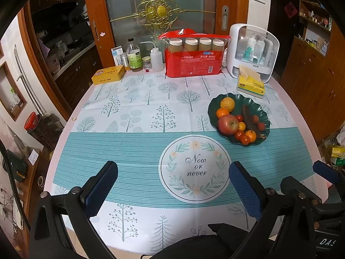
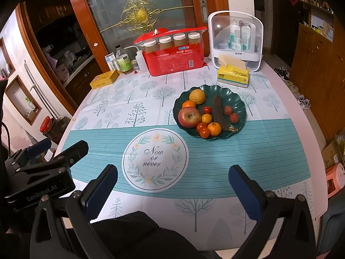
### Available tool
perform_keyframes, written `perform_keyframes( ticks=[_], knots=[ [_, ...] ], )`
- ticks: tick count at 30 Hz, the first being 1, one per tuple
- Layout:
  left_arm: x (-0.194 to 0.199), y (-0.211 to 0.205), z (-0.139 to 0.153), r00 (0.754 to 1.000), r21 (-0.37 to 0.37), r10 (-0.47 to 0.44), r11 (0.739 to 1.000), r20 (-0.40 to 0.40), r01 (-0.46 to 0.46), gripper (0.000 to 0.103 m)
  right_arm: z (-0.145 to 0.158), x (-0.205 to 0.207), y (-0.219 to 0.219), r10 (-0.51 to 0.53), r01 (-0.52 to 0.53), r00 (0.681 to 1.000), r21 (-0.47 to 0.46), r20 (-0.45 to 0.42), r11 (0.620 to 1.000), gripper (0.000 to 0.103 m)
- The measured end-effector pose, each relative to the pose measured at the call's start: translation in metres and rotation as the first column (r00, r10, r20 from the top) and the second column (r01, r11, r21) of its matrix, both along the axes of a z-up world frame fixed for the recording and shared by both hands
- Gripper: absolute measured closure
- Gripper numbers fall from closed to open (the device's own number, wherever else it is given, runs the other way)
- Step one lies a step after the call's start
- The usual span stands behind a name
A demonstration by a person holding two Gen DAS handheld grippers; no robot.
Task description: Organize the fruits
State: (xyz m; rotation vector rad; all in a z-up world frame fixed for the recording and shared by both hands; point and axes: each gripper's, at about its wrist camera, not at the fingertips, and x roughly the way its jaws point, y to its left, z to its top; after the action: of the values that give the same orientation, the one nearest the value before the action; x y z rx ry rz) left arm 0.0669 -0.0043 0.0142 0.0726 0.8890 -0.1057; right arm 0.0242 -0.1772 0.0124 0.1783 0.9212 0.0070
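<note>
Fruits (image 2: 201, 116) all lie heaped on the green plate (image 2: 239, 99); both the left gripper (image 1: 172, 190) and right gripper (image 2: 172, 190) hover wide, empty, well short. Probably either sorting's start or its finish.

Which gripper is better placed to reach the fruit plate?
Right, likely. The green plate lies nearly ahead of the right gripper; from the left gripper it sits off to the right. Both are open and empty.

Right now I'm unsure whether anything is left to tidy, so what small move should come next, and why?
Probably none beyond holding both open grippers, left gripper and right gripper, back: every fruit in view already lies in the dark green scalloped plate. That fits fruit just gathered or fruit waiting to be sorted out; the pictures cannot tell which.
</note>
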Motion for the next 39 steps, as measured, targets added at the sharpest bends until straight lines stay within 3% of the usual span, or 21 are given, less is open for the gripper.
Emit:
perform_keyframes(
  ticks=[39],
  knots=[
    [-0.0014,0.0038,-0.0033,1.0,0.008,-0.004,1.0,-0.006,0.004,0.001,-0.0049,0.003,0.0011,0.006,-0.005,1.0,0.013,-0.016,1.0,0.0]
  ],
)
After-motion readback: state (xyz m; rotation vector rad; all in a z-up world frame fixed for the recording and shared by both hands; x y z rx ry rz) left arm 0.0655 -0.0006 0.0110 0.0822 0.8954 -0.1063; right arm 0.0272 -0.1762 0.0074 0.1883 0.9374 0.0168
